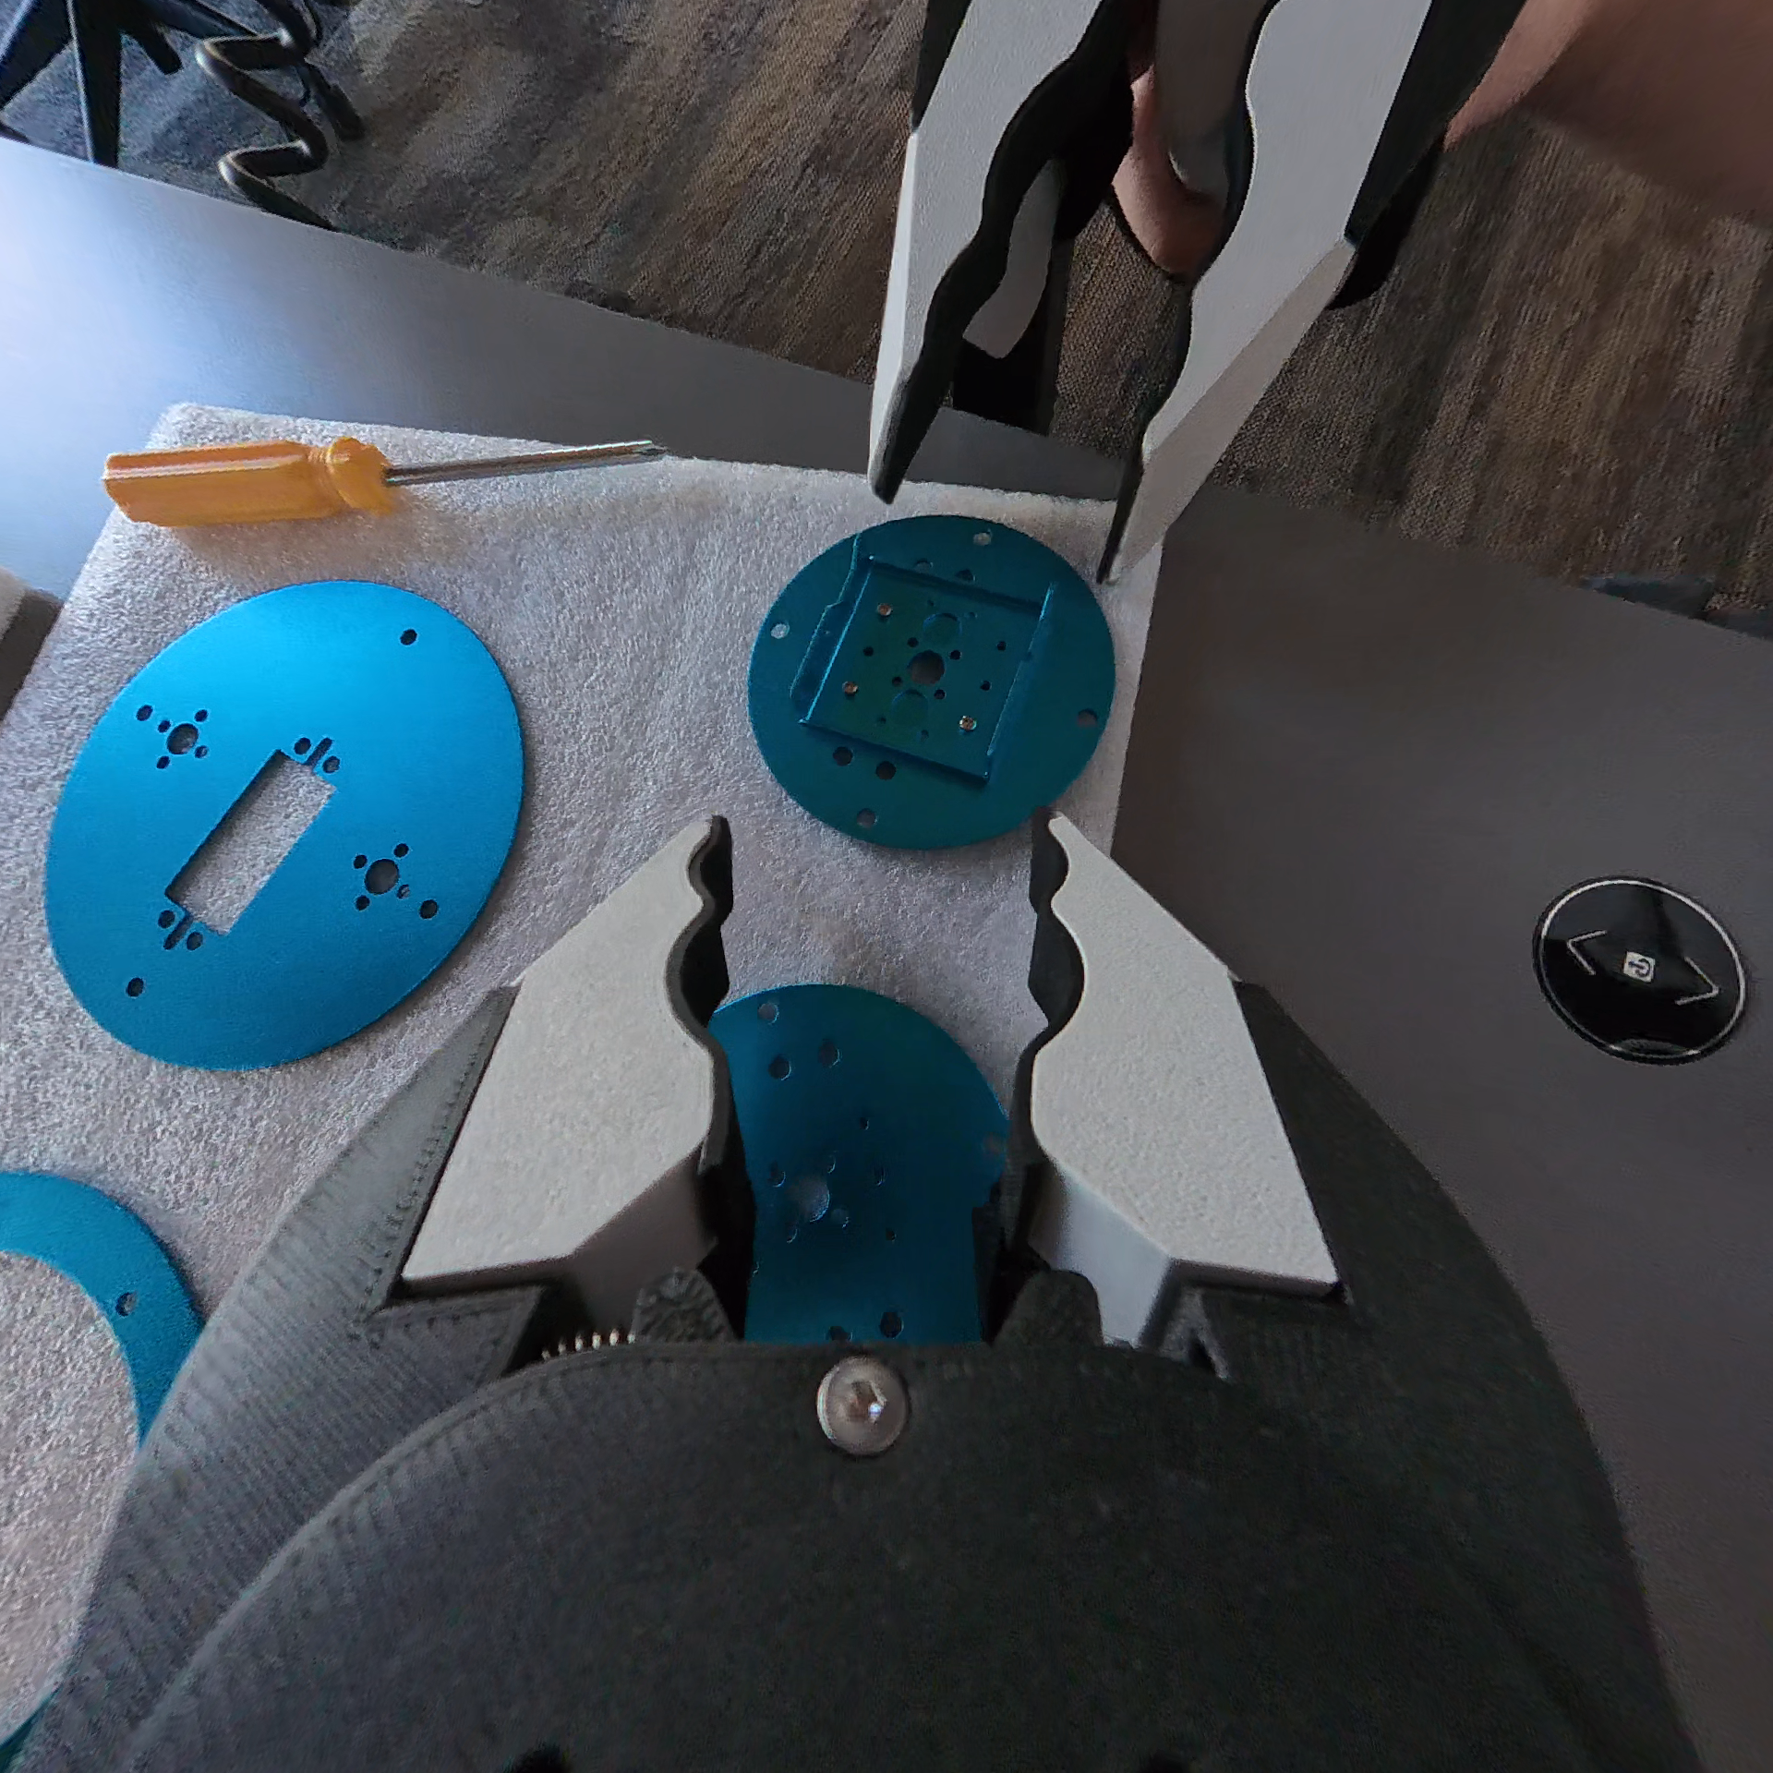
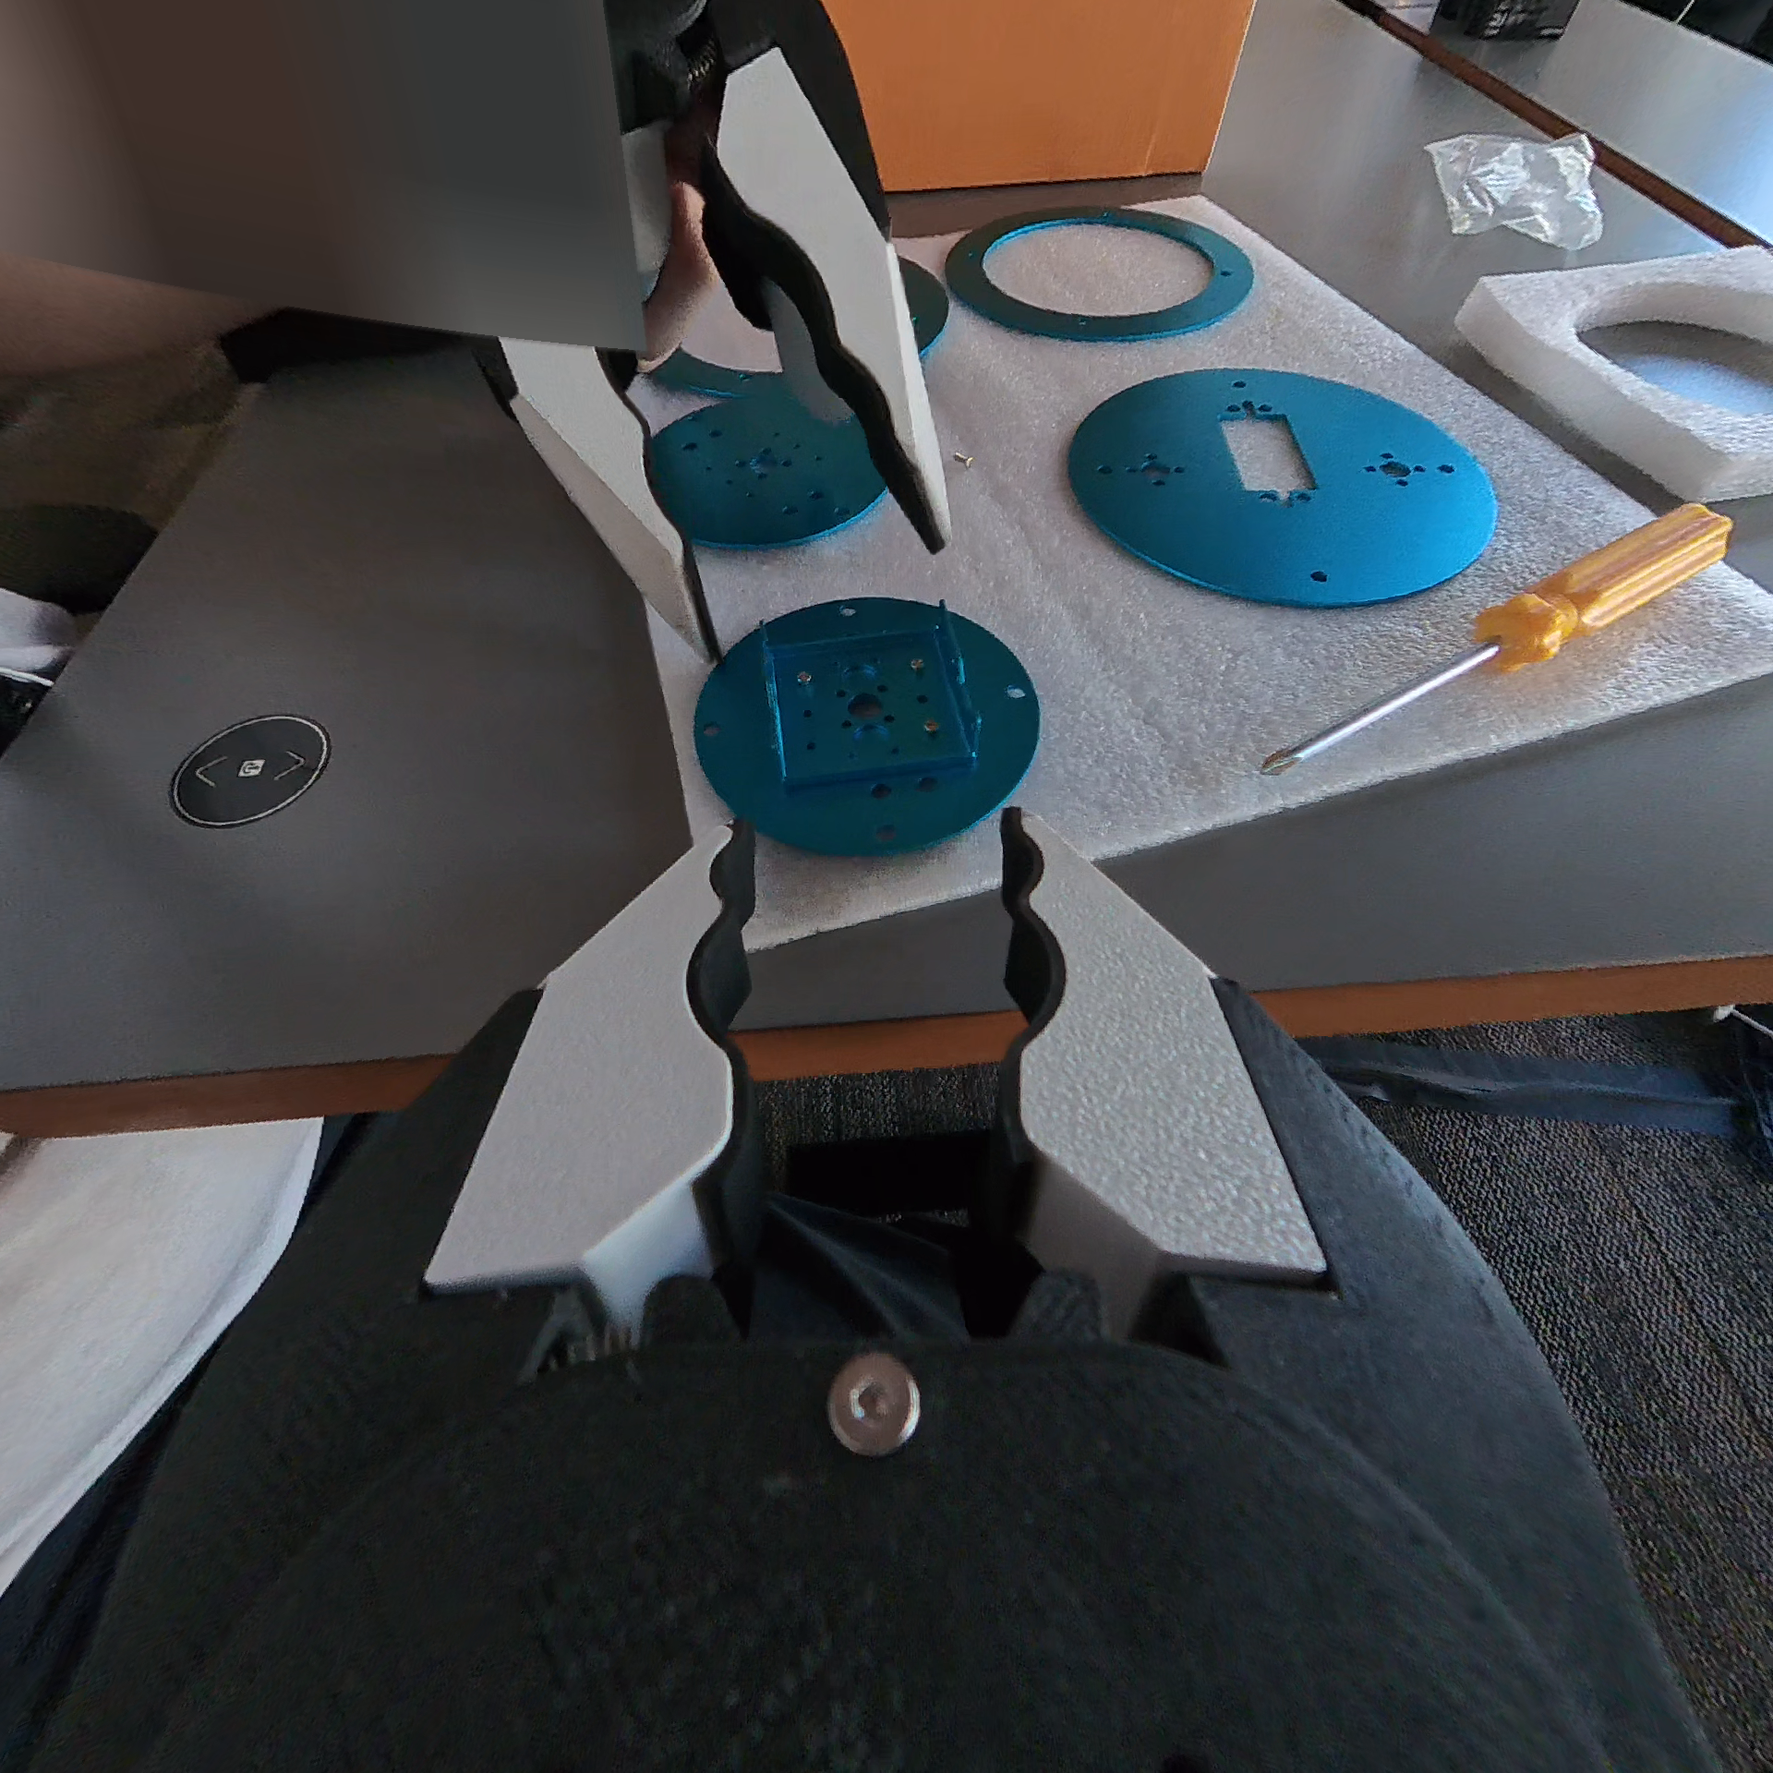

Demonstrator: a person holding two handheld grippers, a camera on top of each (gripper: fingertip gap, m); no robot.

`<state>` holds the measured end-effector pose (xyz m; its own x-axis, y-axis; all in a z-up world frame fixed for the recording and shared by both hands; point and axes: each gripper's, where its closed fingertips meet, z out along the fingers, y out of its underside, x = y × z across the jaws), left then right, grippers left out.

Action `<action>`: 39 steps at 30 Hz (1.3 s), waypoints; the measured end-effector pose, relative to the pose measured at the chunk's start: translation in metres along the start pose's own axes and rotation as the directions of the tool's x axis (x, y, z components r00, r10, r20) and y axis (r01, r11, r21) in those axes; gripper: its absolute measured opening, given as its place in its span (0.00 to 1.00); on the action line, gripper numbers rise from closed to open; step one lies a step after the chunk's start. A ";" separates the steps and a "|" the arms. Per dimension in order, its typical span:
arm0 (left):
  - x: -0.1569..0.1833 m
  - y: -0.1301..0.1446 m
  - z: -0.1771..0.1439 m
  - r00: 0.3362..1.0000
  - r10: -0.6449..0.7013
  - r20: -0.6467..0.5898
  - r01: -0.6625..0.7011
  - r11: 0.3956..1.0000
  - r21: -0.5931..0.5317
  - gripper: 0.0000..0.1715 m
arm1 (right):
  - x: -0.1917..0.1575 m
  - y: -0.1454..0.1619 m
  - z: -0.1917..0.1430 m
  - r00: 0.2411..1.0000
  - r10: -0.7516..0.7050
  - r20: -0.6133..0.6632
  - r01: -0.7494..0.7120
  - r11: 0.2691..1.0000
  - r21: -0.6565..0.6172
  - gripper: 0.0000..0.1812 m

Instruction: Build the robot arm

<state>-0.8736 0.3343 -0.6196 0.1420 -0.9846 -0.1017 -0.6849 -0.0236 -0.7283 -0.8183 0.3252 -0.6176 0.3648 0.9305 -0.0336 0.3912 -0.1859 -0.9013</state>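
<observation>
A blue disc with a raised square bracket lies on the white foam sheet between my two grippers; it also shows in the right wrist view. My left gripper is open and empty, its tips just short of that disc. A smaller blue holed disc lies on the foam under its fingers. My right gripper is open and empty at the disc's opposite edge, over the foam's border. Each gripper shows in the other's view: the right, the left.
A large blue disc with a rectangular slot, a blue ring and an orange-handled screwdriver lie on the foam. A tiny screw lies by the small disc. A foam block, plastic bag, cardboard box stand beyond. There is about 7 cm between the tips of the two grippers. Both grippers' tips are roughly 15 cm from the orange-handled screwdriver. It is also in sight in the right wrist view.
</observation>
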 end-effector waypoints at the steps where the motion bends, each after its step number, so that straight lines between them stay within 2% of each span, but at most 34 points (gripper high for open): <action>1: 0.001 0.000 0.001 1.000 0.001 -0.001 -0.001 1.000 -0.001 0.36 | 0.000 0.001 0.000 1.000 -0.001 -0.001 0.001 1.000 -0.003 0.29; 18: 0.000 -0.001 -0.004 1.000 -0.024 -0.019 0.024 1.000 0.012 0.35 | 0.001 0.001 0.000 1.000 -0.003 0.001 0.003 1.000 -0.002 0.28; 23: -0.012 -0.009 -0.026 0.996 -0.086 0.022 0.084 0.994 0.074 0.35 | 0.005 -0.011 -0.010 1.000 0.012 -0.018 -0.011 0.999 0.039 0.28; 25: -0.024 -0.014 -0.044 0.988 -0.143 0.060 0.135 0.983 0.120 0.34 | 0.023 -0.024 -0.019 0.992 0.087 -0.087 -0.082 0.995 0.063 0.26; 27: -0.042 -0.015 -0.065 0.969 -0.202 0.141 0.182 0.973 0.144 0.32 | 0.045 -0.035 -0.024 0.970 0.210 -0.125 -0.208 0.978 0.032 0.25; 29: -0.062 -0.005 -0.083 0.936 -0.244 0.254 0.221 0.968 0.116 0.29 | 0.073 -0.045 -0.024 0.933 0.292 -0.209 -0.306 0.951 -0.038 0.20; 31: -0.074 0.012 -0.098 0.902 -0.268 0.337 0.270 0.962 0.043 0.30 | 0.090 -0.058 -0.017 0.924 0.315 -0.218 -0.347 0.929 -0.132 0.20; 34: -0.071 0.013 -0.103 0.898 -0.301 0.320 0.306 0.951 0.037 0.24 | 0.114 -0.081 -0.003 0.946 0.234 -0.226 -0.282 0.936 -0.211 0.16; 36: -0.063 0.009 -0.096 0.908 -0.338 0.247 0.335 0.941 0.057 0.18 | 0.126 -0.096 0.004 0.953 0.174 -0.249 -0.229 0.951 -0.209 0.14; 39: -0.063 0.021 -0.077 0.904 -0.373 0.206 0.383 0.924 -0.006 0.13 | 0.142 -0.111 0.017 0.959 0.121 -0.257 -0.168 0.971 -0.168 0.07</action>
<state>-0.9518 0.3827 -0.5764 0.5315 -0.8461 0.0403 -0.5825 -0.3996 -0.7078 -0.8247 0.4831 -0.5298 0.6144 0.7884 -0.0301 0.4608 -0.3895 -0.7974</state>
